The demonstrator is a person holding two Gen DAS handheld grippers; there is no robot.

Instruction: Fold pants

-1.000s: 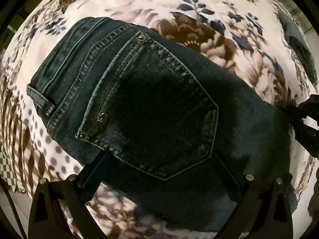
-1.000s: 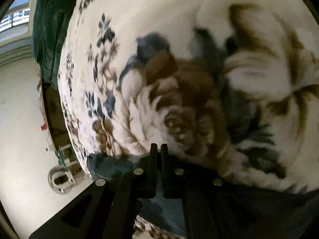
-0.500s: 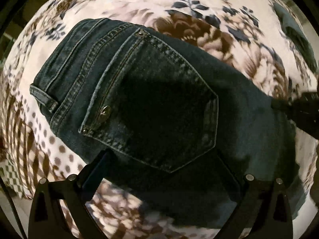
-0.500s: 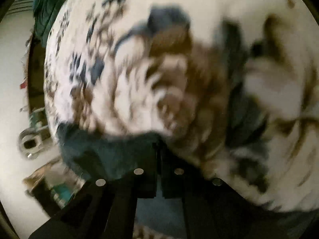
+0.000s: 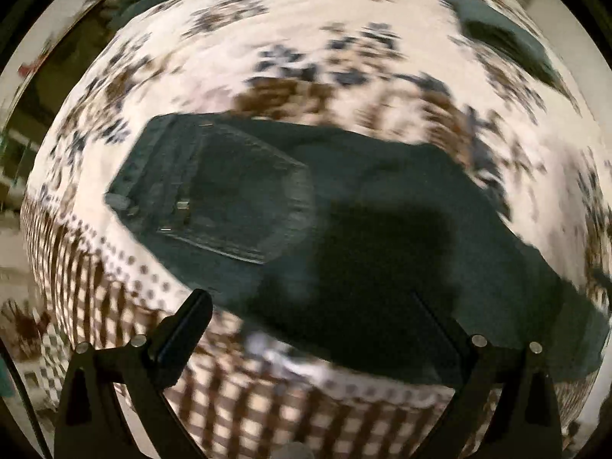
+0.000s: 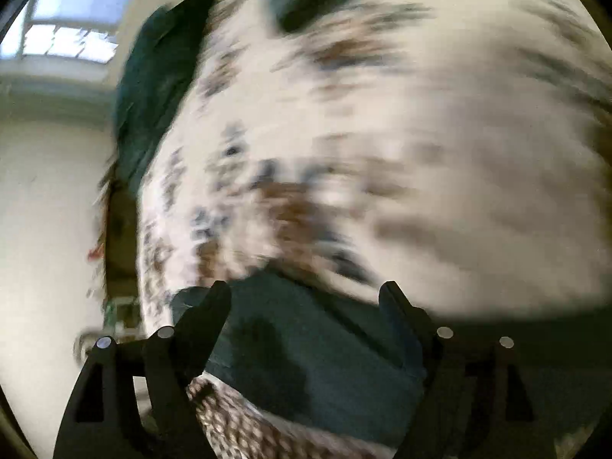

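Dark blue jeans lie folded lengthwise on a floral bedspread, back pocket up, waistband at the left. My left gripper is open and empty, raised above the jeans' near edge. In the right wrist view the jeans lie below my right gripper, which is open and empty above the fabric. Both views are motion-blurred.
A dark green cloth lies at the far right of the bed and shows in the right wrist view at the bed's edge. A checked brown border runs along the bed's near side. A window is at upper left.
My right gripper has opened and let go of the jeans. My left gripper has pulled back and up, so the jeans look smaller and farther away.
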